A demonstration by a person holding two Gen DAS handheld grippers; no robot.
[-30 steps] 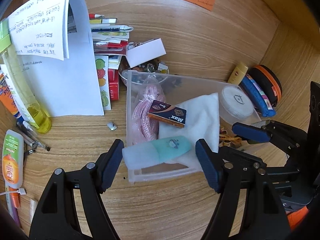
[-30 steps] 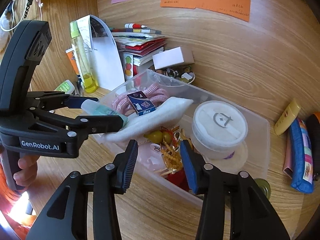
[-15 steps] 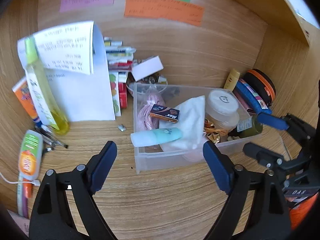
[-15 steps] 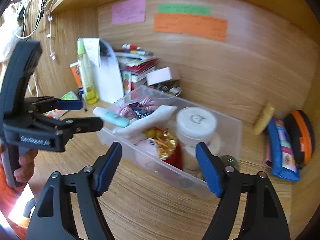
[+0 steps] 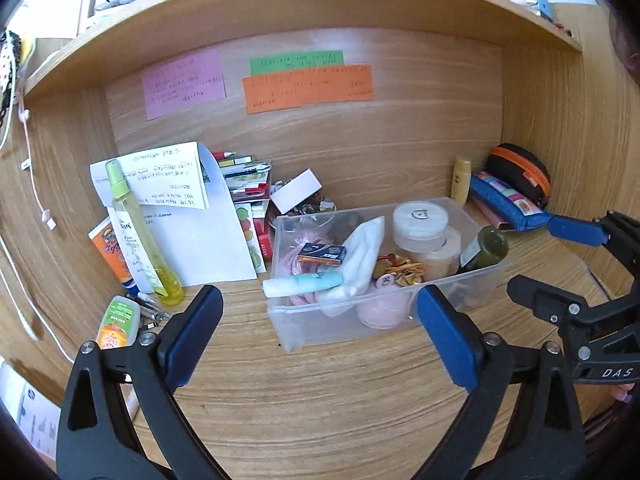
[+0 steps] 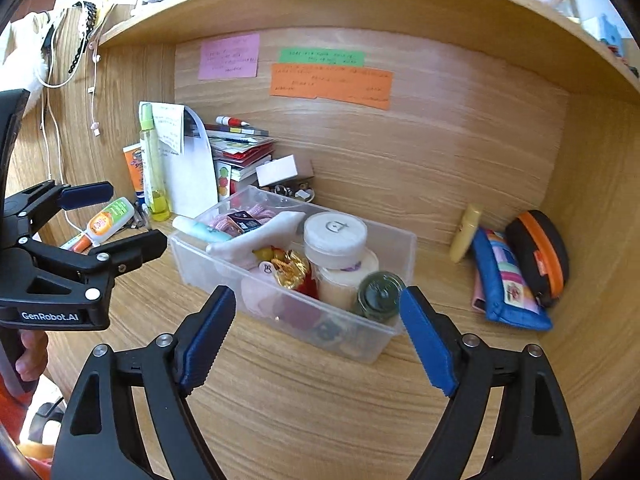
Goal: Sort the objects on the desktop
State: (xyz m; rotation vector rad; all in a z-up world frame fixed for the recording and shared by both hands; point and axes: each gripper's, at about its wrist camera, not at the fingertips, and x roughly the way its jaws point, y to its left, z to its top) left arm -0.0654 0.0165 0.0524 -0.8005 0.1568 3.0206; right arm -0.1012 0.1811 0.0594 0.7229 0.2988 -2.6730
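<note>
Both tools idle over the desk: left gripper [image 5: 320, 336] and right gripper [image 6: 318, 338] spread wide, holding nothing. Clear bin [image 5: 400, 312], mid-desk, is packed w/ items; mint tube [image 5: 304, 284] overhangs its rim. Likely between picks; next needs a fresh target, e.g. blue pouch [image 6: 508, 284].

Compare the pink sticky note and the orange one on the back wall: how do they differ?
The pink note is squarer and hangs alone to the left; the orange note is a long strip to its right, overlapping the lower edge of a green note. Both are stuck to the wooden back panel and carry handwriting too small to read.
</note>
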